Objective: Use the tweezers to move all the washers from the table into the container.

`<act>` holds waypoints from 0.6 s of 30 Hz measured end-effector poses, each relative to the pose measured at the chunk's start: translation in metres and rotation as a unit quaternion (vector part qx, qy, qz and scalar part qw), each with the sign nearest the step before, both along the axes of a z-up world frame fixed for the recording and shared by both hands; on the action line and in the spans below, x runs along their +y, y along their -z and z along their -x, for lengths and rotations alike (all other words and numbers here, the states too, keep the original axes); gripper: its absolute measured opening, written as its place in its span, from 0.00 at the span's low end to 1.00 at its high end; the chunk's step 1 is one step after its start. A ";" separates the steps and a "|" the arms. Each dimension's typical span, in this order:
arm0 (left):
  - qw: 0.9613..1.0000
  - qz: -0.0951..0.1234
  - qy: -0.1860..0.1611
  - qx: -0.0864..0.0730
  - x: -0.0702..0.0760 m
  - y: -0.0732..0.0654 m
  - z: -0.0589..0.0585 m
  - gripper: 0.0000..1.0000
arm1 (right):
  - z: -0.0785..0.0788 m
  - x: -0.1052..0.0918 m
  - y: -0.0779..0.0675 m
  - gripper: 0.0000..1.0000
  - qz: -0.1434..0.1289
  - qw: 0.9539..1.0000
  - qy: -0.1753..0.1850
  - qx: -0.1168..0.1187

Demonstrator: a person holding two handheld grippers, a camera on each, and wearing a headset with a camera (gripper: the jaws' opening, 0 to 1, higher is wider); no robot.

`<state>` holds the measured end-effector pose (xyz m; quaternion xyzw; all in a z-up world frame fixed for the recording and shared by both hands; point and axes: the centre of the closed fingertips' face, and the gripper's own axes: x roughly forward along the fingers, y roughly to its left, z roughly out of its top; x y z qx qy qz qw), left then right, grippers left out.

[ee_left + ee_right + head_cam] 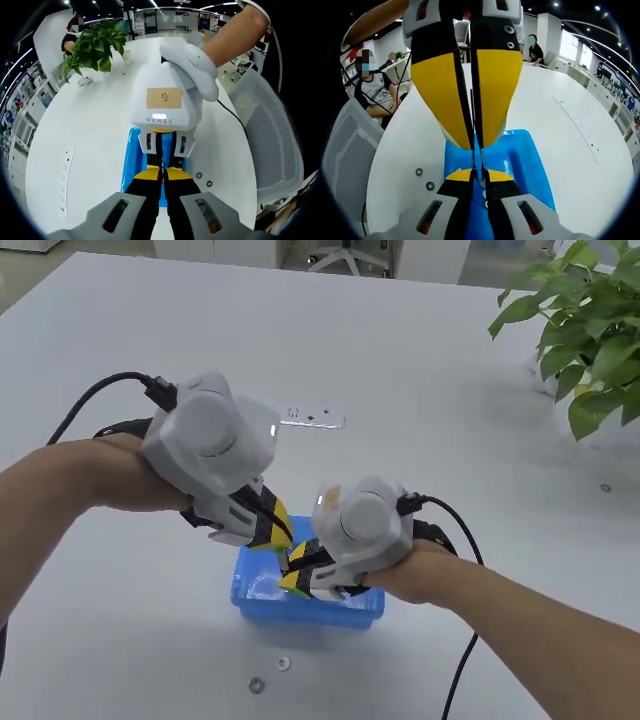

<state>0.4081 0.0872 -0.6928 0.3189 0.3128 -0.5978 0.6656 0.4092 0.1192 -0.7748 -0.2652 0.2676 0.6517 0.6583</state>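
Both grippers meet tip to tip above the blue container (pixel 262 605).

Left gripper (pixel 275 535): jaws closed down to a thin slit. Right gripper (pixel 297 578): the same, pads all but touching. In the right gripper view a thin metal strip, which I take to be the tweezers (pixel 473 159), runs through both slits. You seem to have both pairs of jaws pinched on it. I cannot tell which one bears the load, or which end is the tip.

Tweezers' long axis: along the line from one gripper to the other, over the container's inside.

Washers: two lie flat on the table (pixel 420 370) just outside the container's wall on your side, one (pixel 283 664) closer to the wall and the other (pixel 257 685) just beyond it, close together but apart. Whether any lie inside the container is too blurred to call.

Judgement: the washers sit below and toward you from the jaws. Your right gripper is the nearer, so the reach falls to it.
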 end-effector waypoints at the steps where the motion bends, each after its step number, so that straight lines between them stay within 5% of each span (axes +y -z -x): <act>1: 1.000 0.001 -0.001 0.000 0.000 -0.002 0.001 0.05 | 0.001 0.000 -0.002 0.11 -0.001 1.000 0.001 -0.002; 18: 1.000 0.004 0.007 -0.016 -0.009 -0.027 0.022 0.05 | 0.016 -0.008 -0.027 0.11 -0.008 1.000 0.006 -0.028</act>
